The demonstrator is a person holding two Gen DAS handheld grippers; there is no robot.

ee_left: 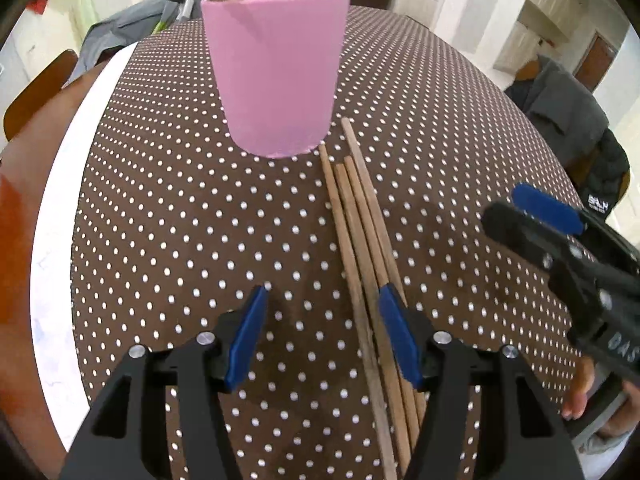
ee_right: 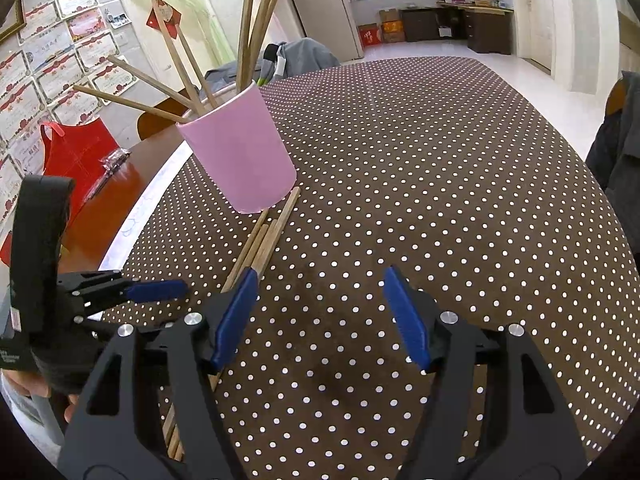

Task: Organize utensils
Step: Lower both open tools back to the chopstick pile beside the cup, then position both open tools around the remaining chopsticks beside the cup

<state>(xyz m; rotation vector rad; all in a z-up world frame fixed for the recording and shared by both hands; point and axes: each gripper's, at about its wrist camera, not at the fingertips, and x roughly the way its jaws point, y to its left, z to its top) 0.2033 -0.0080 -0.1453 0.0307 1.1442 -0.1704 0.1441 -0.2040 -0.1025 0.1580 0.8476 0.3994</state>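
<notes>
Pick-up step: we are holding the left gripper (ee_left: 322, 334) jaws apart over four loose chopsticks (ee_left: 362, 236) at frame centre, tips by the pink cup (ee_left: 276, 76) – next, closing on one. R. gripper (ee_right: 320, 316) is apart, empty.
</notes>
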